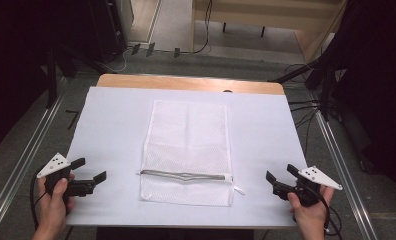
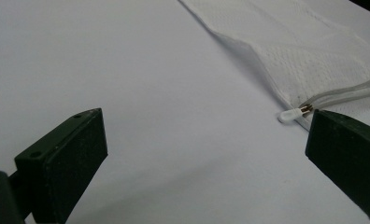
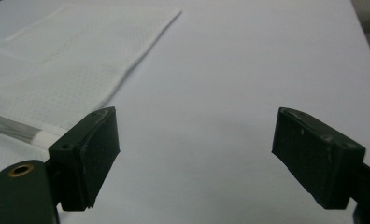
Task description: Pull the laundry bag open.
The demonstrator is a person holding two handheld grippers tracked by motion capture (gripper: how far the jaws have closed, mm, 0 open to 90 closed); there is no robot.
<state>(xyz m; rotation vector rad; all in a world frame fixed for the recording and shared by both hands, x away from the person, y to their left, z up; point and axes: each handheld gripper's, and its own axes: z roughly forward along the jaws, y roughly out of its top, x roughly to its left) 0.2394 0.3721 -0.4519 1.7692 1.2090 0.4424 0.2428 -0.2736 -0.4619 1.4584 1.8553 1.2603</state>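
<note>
The left gripper (image 2: 206, 154) holds its two black jaws wide apart over the white tabletop (image 2: 141, 84), nothing between them. A white mesh bag (image 2: 304, 42) lies flat beyond the right-hand jaw. The bag's grey zipper (image 2: 346, 93) ends in a small white tip (image 2: 289, 115) just beside that jaw.

mesh bag (image 1: 188, 145): white cloth | table cover (image 1: 111, 130): matt, smooth | tabletop (image 1: 186, 82): wood
</note>
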